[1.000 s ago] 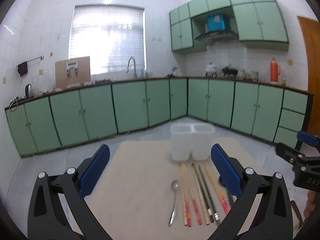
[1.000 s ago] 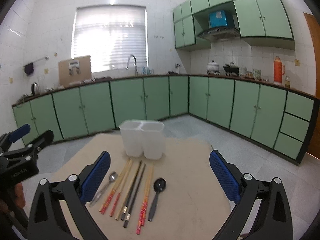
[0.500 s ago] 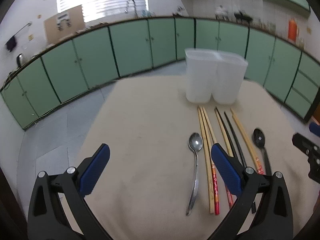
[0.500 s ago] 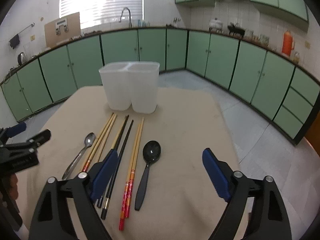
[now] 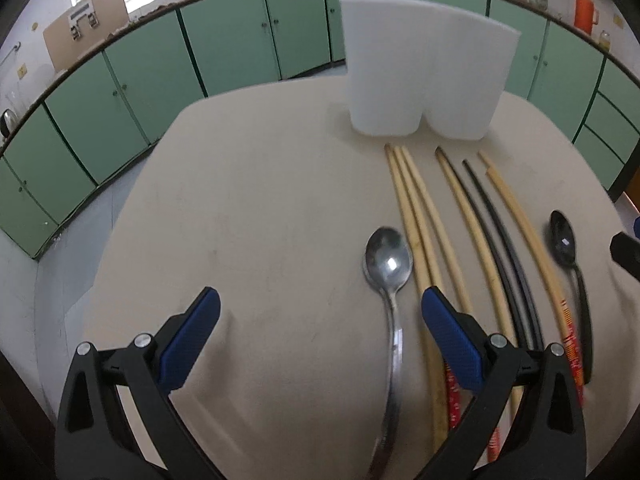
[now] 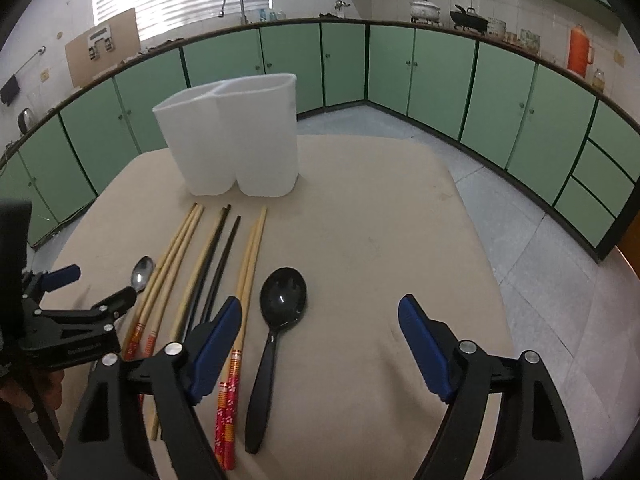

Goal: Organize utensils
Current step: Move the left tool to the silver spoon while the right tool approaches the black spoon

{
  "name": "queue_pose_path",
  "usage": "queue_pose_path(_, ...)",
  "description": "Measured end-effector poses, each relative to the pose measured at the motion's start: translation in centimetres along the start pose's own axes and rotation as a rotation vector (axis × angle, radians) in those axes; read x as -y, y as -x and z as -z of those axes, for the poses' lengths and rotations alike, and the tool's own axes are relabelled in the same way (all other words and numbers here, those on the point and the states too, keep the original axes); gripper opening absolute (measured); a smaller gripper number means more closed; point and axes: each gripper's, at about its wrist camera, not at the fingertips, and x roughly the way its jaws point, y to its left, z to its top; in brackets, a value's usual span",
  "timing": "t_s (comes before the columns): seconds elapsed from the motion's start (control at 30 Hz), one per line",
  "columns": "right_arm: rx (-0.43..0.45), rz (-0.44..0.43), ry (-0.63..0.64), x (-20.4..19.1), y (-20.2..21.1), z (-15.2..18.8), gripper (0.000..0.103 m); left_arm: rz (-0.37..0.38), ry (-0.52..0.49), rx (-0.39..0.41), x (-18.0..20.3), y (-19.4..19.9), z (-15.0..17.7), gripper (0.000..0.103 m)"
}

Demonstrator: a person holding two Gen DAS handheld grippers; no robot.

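Two spoons bracket a row of chopsticks on the beige table: a shiny metal spoon at the left end, a black plastic spoon at the right end. All laid lengthwise, bowls and tips toward the white translucent two-compartment holder at the far side, handles toward the grippers. Metal spoon inside the span of the left gripper, close to its right finger, jaws spread wide, nothing held. Black spoon likewise inside the wide, empty right gripper, near its left finger. Likely each gripper to its nearer spoon, closing across the handle.
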Motion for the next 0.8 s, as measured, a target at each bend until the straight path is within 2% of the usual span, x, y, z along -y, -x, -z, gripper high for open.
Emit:
queue_pose_path(0.3,-0.028,-0.012,0.010,-0.4,-1.5,-0.1,0.079,-0.003,-0.006,-0.007,-0.2,-0.4,0.4,0.096)
queue_pose_path(0.53,-0.039,-0.012,0.014,-0.5,-2.1,-0.3,0.079,-0.082,-0.003,0.002,-0.9,-0.3,0.4,0.096)
queue_pose_path(0.7,-0.041,-0.012,0.021,-0.6,-2.6,-0.6,0.079,-0.054,0.003,-0.004,-0.2,-0.6,-0.7,0.096)
queue_pose_path(0.8,-0.060,-0.016,0.021,-0.6,-3.3,-0.9,0.071,-0.049,0.017,-0.010,-0.9,-1.4,-1.5,0.095)
